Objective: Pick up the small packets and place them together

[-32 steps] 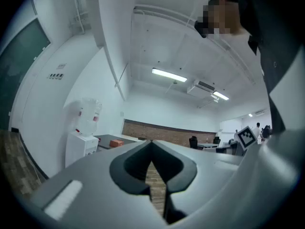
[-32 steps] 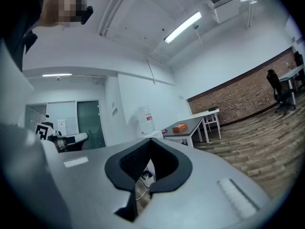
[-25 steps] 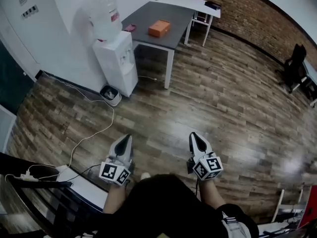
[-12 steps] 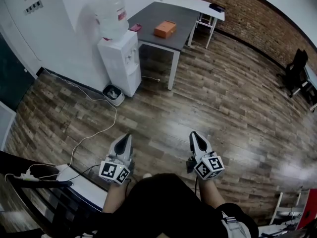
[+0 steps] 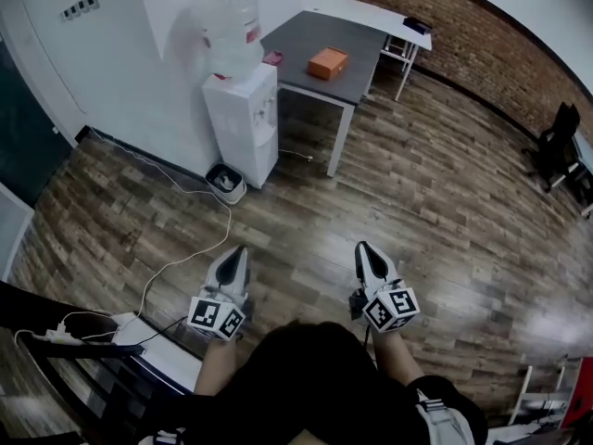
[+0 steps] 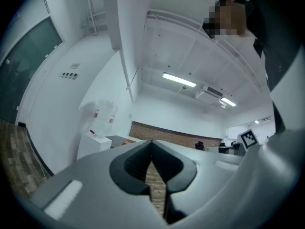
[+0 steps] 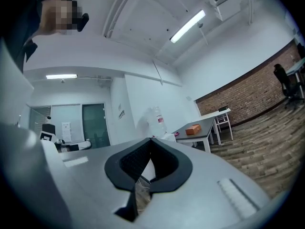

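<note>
No small packets can be made out in any view. My left gripper point(image 5: 236, 252) and right gripper point(image 5: 363, 248) are held side by side close to the person's body, above the wooden floor and pointing forward. Both are shut with nothing between the jaws. In the left gripper view my left gripper point(image 6: 152, 144) has its tips together, and in the right gripper view my right gripper point(image 7: 150, 141) does too. A grey table point(image 5: 320, 40) stands far ahead with an orange box point(image 5: 328, 63) and a small pink item point(image 5: 272, 57) on it.
A white water dispenser point(image 5: 243, 119) stands by the wall left of the table, with a small bin point(image 5: 226, 182) at its foot. A white cable point(image 5: 185, 258) runs over the floor to a power strip point(image 5: 56, 334). A black office chair point(image 5: 556, 142) is at far right.
The head view has shifted: the dispenser and grey table now lie further right and lower in the picture. Both grippers stay in the same place, still shut.
</note>
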A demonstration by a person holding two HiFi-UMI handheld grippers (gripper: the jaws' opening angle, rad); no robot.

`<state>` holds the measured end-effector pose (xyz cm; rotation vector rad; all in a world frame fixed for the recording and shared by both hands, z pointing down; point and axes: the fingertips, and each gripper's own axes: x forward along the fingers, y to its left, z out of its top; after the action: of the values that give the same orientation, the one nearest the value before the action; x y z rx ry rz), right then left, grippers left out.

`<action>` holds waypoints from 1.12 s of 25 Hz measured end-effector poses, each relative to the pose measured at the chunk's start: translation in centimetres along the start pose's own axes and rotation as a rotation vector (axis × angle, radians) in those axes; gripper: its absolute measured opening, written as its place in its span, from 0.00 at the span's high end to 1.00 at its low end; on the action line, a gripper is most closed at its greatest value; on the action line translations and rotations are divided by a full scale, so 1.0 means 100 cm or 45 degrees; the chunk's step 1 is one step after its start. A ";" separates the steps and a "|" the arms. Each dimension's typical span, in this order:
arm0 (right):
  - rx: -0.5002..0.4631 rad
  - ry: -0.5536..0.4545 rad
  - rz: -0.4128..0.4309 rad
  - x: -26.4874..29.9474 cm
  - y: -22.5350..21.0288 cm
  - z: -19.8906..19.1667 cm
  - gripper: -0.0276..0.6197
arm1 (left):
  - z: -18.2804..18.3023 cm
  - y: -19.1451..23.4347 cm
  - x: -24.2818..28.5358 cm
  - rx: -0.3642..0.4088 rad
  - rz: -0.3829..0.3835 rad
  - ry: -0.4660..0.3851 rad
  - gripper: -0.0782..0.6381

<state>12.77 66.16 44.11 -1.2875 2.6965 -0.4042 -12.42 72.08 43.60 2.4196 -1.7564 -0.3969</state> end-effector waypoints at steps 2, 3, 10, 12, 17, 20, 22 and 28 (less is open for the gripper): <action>-0.020 0.024 0.001 0.005 0.006 -0.005 0.95 | -0.001 0.009 -0.002 -0.003 0.002 0.015 0.89; -0.032 0.035 0.003 0.009 0.009 -0.007 0.95 | 0.000 0.013 -0.001 0.003 0.000 0.017 0.89; -0.068 0.011 -0.016 0.032 -0.009 0.006 0.95 | -0.002 0.030 0.021 -0.001 0.011 -0.004 0.89; -0.057 0.003 -0.001 0.043 -0.017 0.005 0.95 | -0.006 0.036 0.032 -0.007 0.021 0.001 0.89; -0.021 0.015 0.020 0.079 -0.049 0.003 0.95 | -0.009 0.044 0.069 0.001 0.061 0.017 0.89; -0.029 0.012 0.029 0.104 -0.066 0.015 0.95 | -0.002 0.049 0.094 0.020 0.071 0.005 0.89; -0.043 0.008 0.045 0.118 -0.076 0.023 0.95 | 0.002 0.051 0.112 0.021 0.078 -0.009 0.89; -0.012 0.027 0.040 0.145 -0.121 0.028 0.95 | -0.008 0.046 0.166 0.029 0.044 0.028 0.89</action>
<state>13.28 47.05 45.05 -1.2488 2.7357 -0.4040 -11.65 54.88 43.24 2.3959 -1.8003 -0.3469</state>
